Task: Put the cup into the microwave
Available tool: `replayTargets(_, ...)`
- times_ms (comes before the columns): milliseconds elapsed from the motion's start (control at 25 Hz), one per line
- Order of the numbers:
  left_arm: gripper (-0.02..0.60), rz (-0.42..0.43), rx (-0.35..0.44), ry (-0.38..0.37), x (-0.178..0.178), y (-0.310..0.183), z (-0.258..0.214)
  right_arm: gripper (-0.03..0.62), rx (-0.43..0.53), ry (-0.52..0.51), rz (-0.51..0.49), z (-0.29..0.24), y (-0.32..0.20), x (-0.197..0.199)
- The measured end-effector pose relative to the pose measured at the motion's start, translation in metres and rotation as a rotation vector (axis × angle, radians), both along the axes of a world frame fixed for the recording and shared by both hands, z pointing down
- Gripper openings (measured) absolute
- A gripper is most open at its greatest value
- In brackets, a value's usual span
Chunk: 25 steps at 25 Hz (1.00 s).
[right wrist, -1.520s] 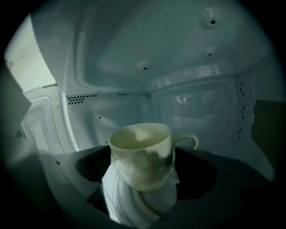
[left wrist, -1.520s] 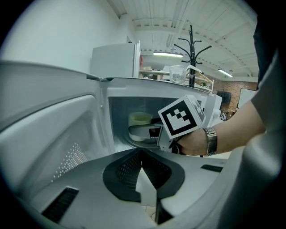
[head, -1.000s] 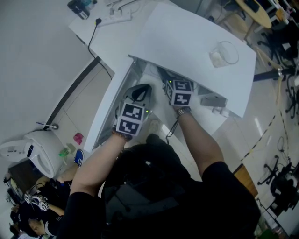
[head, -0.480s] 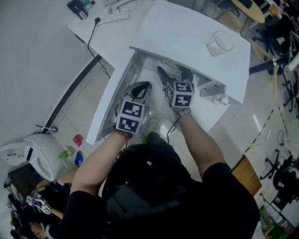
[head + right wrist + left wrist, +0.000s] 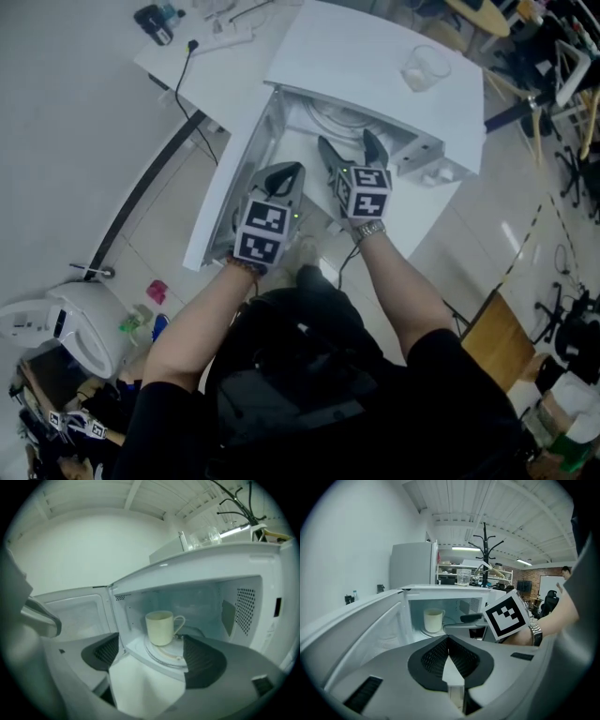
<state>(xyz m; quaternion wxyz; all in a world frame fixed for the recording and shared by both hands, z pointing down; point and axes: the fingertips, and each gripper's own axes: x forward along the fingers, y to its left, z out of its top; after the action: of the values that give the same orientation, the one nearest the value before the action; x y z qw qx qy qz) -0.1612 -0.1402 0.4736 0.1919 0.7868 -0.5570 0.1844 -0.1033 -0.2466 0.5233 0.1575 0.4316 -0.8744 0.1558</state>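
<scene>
The cup [image 5: 161,627] is sitting upright inside the microwave [image 5: 243,611], on the round plate [image 5: 176,654], with its handle pointing right. The door [image 5: 361,625] is hanging open.

The right gripper [image 5: 152,658] is standing wide open in front of the opening. Its jaws have just been closing a little (nothing is between them, and the cup is well apart from them). The left gripper [image 5: 449,660] is shut tight and holding nothing.

I think the cup is hard and smooth, so it is a bit slippery and could break if dropped. I cannot see inside it, so it may be empty and light. Squeezing across its round body is looking safest, and the thin handle is trickier.
</scene>
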Motion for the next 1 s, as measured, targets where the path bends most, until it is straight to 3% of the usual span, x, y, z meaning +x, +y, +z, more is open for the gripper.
replayTargets(1000,0.000,0.158,0.145,0.032,0.034,0.033,-0.060,0.305,0.100,0.030,0.176,-0.057,0.082,0.073)
